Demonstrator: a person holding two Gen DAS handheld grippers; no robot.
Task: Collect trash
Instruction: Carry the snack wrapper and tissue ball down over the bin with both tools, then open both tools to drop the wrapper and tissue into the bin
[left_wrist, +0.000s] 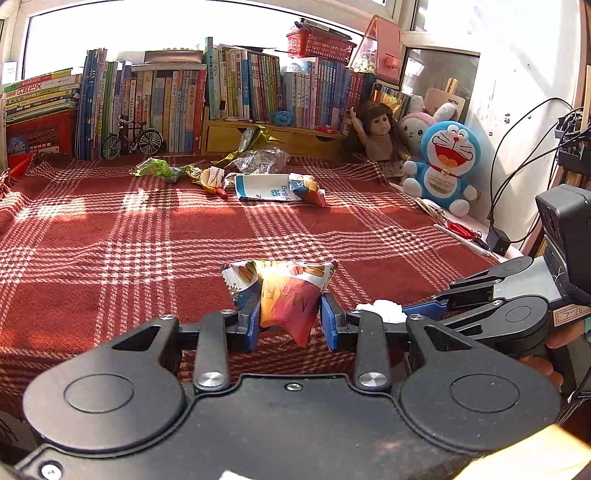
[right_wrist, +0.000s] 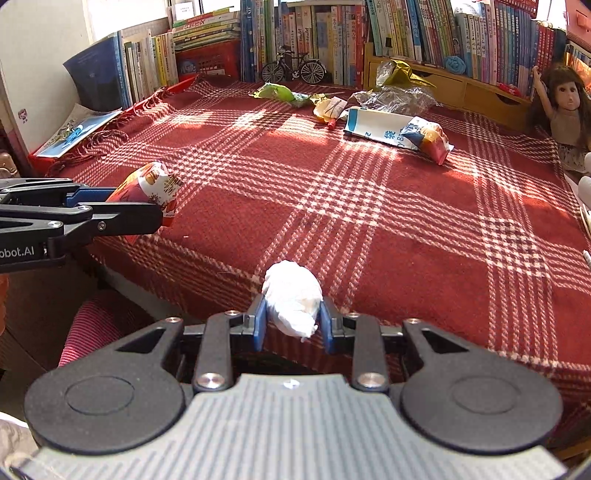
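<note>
My left gripper (left_wrist: 290, 319) is shut on a crumpled red and orange snack wrapper (left_wrist: 286, 295), held over the near edge of the red plaid cloth (left_wrist: 147, 236). The same wrapper (right_wrist: 149, 188) and left gripper (right_wrist: 147, 212) show at the left of the right wrist view. My right gripper (right_wrist: 293, 323) is shut on a white crumpled paper ball (right_wrist: 293, 301); that paper ball (left_wrist: 380, 310) peeks out beside the right gripper (left_wrist: 410, 314) in the left wrist view. More trash lies far back: a white and blue bag (left_wrist: 264, 188), a clear plastic bag (left_wrist: 258, 160), a green wrapper (left_wrist: 155, 170).
Rows of books (left_wrist: 221, 92) line the back with a toy bicycle (left_wrist: 133, 140). A doll (left_wrist: 380, 136) and a blue plush (left_wrist: 445, 166) sit at the right, with red scissors (left_wrist: 461, 229) and cables. A red striped cushion (right_wrist: 99, 325) lies below the table edge.
</note>
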